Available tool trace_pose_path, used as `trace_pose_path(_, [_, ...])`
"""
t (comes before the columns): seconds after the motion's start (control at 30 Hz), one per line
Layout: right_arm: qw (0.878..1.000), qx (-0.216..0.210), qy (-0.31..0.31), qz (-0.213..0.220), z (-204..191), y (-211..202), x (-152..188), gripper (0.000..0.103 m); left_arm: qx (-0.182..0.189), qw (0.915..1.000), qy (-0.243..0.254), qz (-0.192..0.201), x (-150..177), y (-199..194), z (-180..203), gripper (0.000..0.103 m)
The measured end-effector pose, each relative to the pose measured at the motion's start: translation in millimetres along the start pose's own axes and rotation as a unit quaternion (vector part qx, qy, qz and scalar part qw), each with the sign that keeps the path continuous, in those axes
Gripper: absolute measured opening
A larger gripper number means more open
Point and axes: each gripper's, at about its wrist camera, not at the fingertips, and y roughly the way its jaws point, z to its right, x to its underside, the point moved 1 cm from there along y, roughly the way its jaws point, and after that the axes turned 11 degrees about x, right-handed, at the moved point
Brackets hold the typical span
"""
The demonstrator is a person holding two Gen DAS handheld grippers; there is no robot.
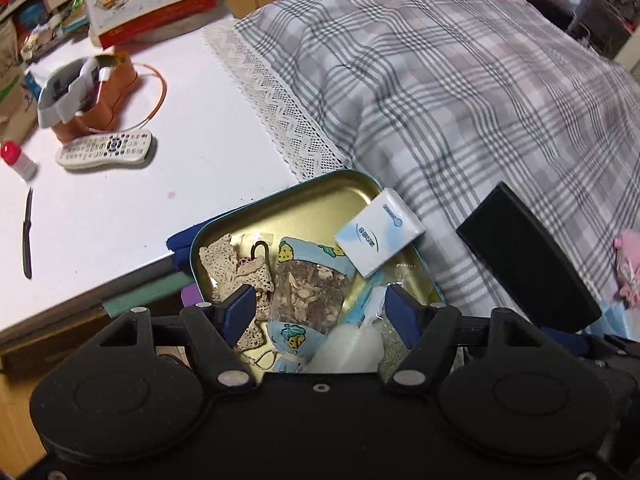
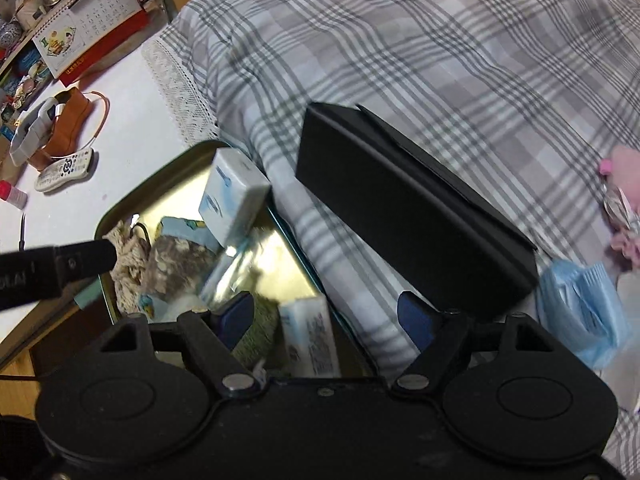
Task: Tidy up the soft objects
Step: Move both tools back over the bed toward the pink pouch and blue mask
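Note:
A gold metal tin [image 1: 312,204] [image 2: 180,168] sits at the bed's edge and holds soft items: crocheted lace [image 1: 224,260], a clear sachet of dried bits with blue print fabric [image 1: 308,284], and a white tissue pack [image 1: 378,236] [image 2: 234,196] leaning on its far rim. My left gripper [image 1: 320,314] is open just above the tin's near end, empty. My right gripper [image 2: 328,318] is open over the tin's right rim, with another tissue pack [image 2: 310,336] and a green woven piece [image 2: 258,328] lying between its fingers, not gripped.
A black box [image 2: 412,208] [image 1: 528,264] lies on the plaid bedspread [image 1: 460,80] right of the tin. A blue face mask [image 2: 580,304] and a pink plush [image 2: 624,200] lie further right. The white table [image 1: 160,184] holds a remote [image 1: 104,148], a brown pouch, a pen and a calendar.

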Motion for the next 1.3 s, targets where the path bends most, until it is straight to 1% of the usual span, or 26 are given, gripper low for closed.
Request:
trace_pose_path(0.07, [1.000, 0.002, 0.001, -0.004, 4.0, -0.8, 9.0, 0.079, -0.005, 0.9999, 0.013, -0.001, 1.9, 1.0, 5.8, 0.067])
trace_pose_path(0.2, [1.000, 0.006, 0.000, -0.012, 9.6, -1.6, 27.4, 0.078, -0.004, 0.9995, 0.031, -0.009, 5.9, 4.4, 14.1, 0.067])
trace_pose_path(0.4, [1.000, 0.009, 0.004, -0.029, 20.9, -2.8, 54.3, 0.078, -0.012, 0.9986, 0.048, -0.017, 10.7, 9.7, 21.1, 0.067])
trace_pose_path(0.6, [0.999, 0.015, 0.012, -0.041, 38.8, -6.7, 82.0, 0.078, 0.006, 0.9978, 0.055, -0.037, 16.9, 15.1, 28.7, 0.067])
trace_pose_path(0.73, [0.999, 0.021, 0.019, -0.040, 55.5, -15.4, 98.5, 0.078, 0.024, 0.9957, 0.072, -0.053, 23.6, 19.6, 39.9, 0.067])
trace_pose_path(0.83, [0.999, 0.013, 0.031, -0.034, 72.8, -26.6, 106.3, 0.078, 0.024, 0.9941, 0.084, -0.064, 29.1, 24.6, 49.0, 0.067])
trace_pose_path(0.9, [0.999, 0.012, 0.045, -0.020, 88.6, -38.4, 107.7, 0.078, 0.026, 0.9928, 0.091, -0.074, 32.6, 28.2, 54.3, 0.067])
trace_pose_path(1.0, [0.997, 0.027, 0.075, 0.019, 118.3, -62.0, 102.2, 0.079, 0.030, 0.9907, 0.103, -0.085, 37.0, 32.1, 61.2, 0.067])
trace_pose_path(1.07, [0.993, 0.038, 0.103, 0.049, 142.5, -78.3, 96.9, 0.083, 0.030, 0.9895, 0.112, -0.087, 39.7, 33.3, 65.6, 0.067])
trace_pose_path(1.13, [0.986, 0.053, 0.133, 0.083, 166.8, -93.5, 93.0, 0.084, 0.029, 0.9884, 0.120, -0.088, 41.7, 34.1, 69.3, 0.067])
trace_pose_path(1.2, [0.977, 0.074, 0.158, 0.118, 187.0, -106.2, 90.3, 0.090, 0.030, 0.9876, 0.125, -0.090, 43.0, 35.0, 71.8, 0.067])
trace_pose_path(1.27, [0.966, 0.099, 0.183, 0.151, 203.1, -115.1, 88.4, 0.101, 0.031, 0.9868, 0.129, -0.093, 44.2, 35.8, 73.3, 0.067])
trace_pose_path(1.3, [0.958, 0.114, 0.200, 0.168, 210.6, -118.9, 88.8, 0.103, 0.030, 0.9864, 0.131, -0.094, 44.6, 36.4, 73.9, 0.067])
